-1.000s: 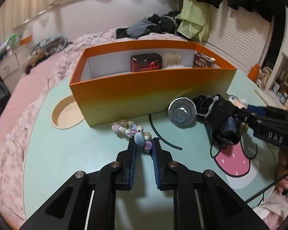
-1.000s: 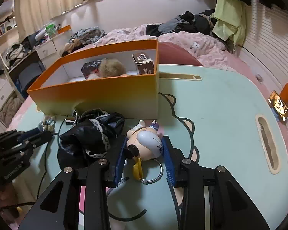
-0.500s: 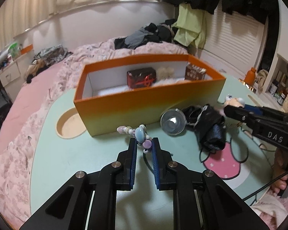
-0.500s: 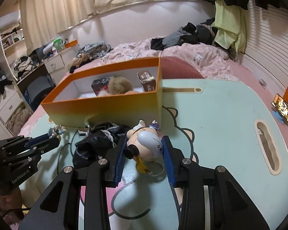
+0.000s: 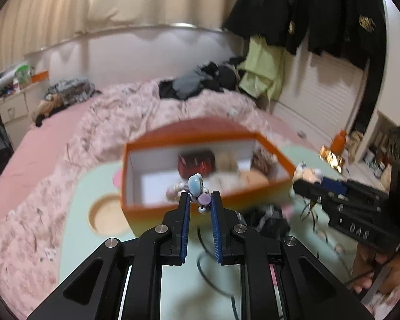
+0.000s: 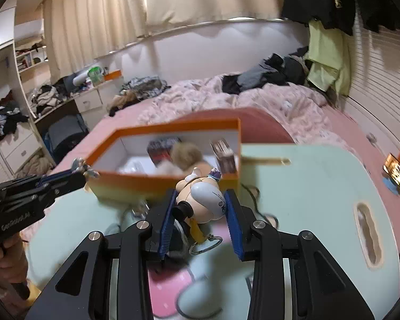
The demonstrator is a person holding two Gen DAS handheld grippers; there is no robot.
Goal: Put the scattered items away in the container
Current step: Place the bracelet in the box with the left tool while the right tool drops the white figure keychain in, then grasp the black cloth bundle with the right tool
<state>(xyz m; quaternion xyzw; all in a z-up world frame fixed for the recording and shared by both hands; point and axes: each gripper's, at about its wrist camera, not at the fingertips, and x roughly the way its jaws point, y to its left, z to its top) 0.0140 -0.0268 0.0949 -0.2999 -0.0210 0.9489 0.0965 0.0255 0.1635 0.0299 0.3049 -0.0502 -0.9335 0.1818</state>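
The left claw (image 5: 200,200) pinches a pastel beaded bracelet (image 5: 196,186), and the right claw (image 6: 200,208) clamps a round-bodied toy figure keychain (image 6: 204,200); both are held above the mint-green surface (image 6: 320,186), just before the open orange cardboard box (image 5: 200,136).

Changes logged, 2 grippers:

1. Left gripper (image 5: 200,200): was low over the mint-green table (image 5: 74,240) with the bead bracelet (image 5: 196,186) lying on the surface between its fingertips; now raised, bracelet lifted clear of the table and pinched at the tips, seen against the open orange box (image 5: 205,208).

2. Right gripper (image 6: 200,205): was down at table level around the figurine keychain (image 6: 202,200); now raised, figurine carried off the table, its yellow strap and metal ring (image 6: 205,244) dangling below, close to the box's near wall.

3. Black cloth bundle (image 5: 269,221): now sits beneath both grippers.
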